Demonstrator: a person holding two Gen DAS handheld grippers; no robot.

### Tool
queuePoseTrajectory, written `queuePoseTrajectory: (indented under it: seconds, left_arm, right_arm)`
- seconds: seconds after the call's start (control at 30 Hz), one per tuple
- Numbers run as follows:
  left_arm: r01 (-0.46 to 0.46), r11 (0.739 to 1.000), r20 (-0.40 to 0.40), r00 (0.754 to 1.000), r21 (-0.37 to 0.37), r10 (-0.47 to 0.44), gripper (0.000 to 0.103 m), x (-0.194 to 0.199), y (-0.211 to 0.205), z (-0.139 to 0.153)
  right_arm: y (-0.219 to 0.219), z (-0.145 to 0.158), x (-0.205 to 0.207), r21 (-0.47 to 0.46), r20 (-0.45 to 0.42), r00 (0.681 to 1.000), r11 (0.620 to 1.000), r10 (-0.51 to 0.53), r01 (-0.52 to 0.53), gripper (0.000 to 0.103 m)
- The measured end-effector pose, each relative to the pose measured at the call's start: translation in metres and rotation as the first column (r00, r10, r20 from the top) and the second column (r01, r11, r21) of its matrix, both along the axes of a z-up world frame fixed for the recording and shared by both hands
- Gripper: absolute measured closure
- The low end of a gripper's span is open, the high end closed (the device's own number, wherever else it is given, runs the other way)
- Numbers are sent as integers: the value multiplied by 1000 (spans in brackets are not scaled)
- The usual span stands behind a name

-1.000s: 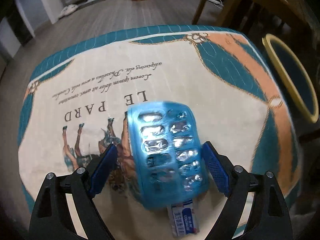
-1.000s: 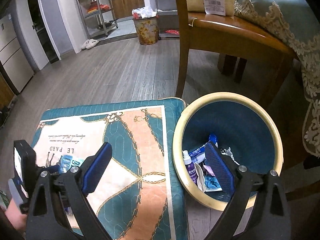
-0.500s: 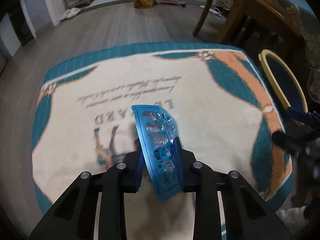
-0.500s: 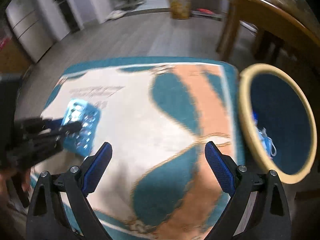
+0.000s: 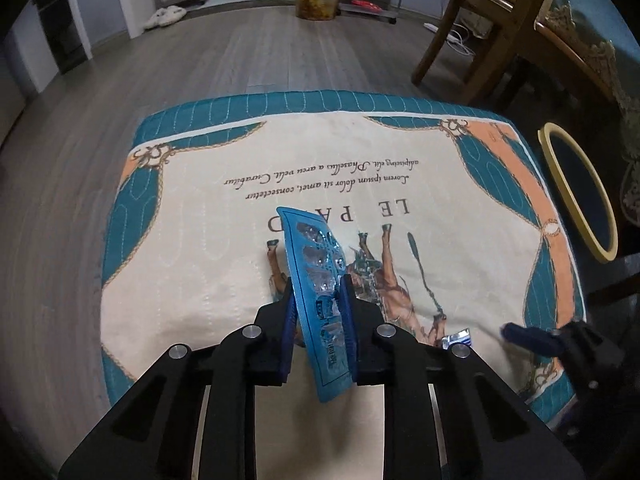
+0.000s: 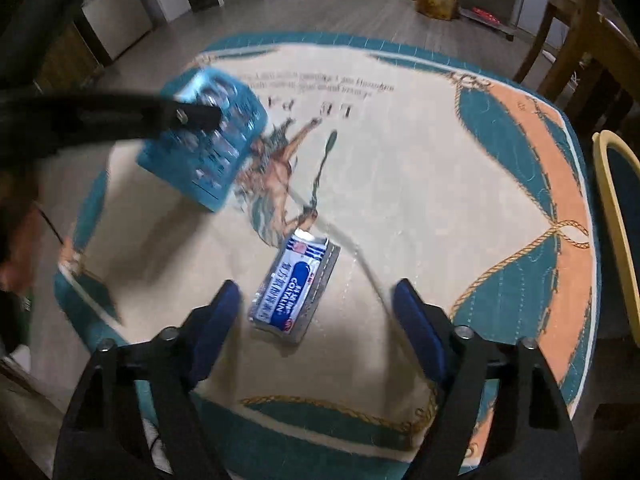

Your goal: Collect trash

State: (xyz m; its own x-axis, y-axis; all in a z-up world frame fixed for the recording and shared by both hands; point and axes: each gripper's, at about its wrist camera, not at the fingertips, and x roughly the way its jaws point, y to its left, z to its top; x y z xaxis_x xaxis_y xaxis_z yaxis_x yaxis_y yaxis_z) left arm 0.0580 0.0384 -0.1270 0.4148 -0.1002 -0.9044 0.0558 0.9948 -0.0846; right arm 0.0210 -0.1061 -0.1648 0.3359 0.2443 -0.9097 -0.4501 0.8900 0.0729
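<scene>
Blister pack (image 5: 320, 300) edge-on between left tongs (image 5: 318, 312), motion-blurred.

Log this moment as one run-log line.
left claw: shut on blue blister pack | right claw: open above white-blue packet | bin: right of mat

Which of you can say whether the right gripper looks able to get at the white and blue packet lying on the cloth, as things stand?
Probably yes. The right gripper has its jaws open, with the white and blue packet lying flat between and just ahead of them. Nothing covers it; the left gripper holds the blue blister pack off to the side.
</scene>
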Motion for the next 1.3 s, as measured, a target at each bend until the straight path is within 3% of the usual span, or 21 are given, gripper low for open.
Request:
queuePoseTrajectory:
  seconds: [0.07,0.13,0.17,0.33,0.43,0.63,0.73,0.8,0.9,1.0,1.3]
  left_arm:
    - [10,1000,2,1000,-1,-10,82,-1,-1,0]
    - [17,1000,8,1000,-8,-17,85,-2,0,2]
    - [27,1000,11,1000,-15,-26,85,-2,-1,4]
    - [49,999,27,998,-14,-48,91,-3,-7,10]
    - [62,998,54,997,-28,-61,91,-3,-11,19]
    - [92,994,131,988,-56,-84,91,-1,-30,48]
    - [121,992,172,979,-38,-113,91,4,-49,61]
    - [144,989,202,970,-40,-133,91,9,-67,71]
    - [200,980,241,952,-27,-187,91,18,-101,82]
    - [269,963,275,928,-21,-253,91,24,-138,91]
    - [514,855,315,823,-62,-472,90,30,-261,86]
  right_arm:
    - [8,0,-2,-43,46,999,999,26,-24,40]
    - [11,3,-3,-74,70,996,996,55,-49,71]
    - [9,4,-1,-91,77,996,995,53,-46,73]
    - [-12,17,9,-61,67,998,998,-12,16,73]
    - [-36,56,20,-17,95,993,997,-75,77,73]
    - [-109,149,34,-16,216,968,990,-131,138,73]
    - [-158,174,36,-16,307,929,975,-205,220,73]
    - [-197,177,39,43,324,897,952,-299,302,73]
    - [-250,164,50,113,256,866,903,-430,415,73]
    - [-287,156,56,125,236,840,872,-489,473,73]
    - [-349,117,74,130,158,806,822,-570,555,73]
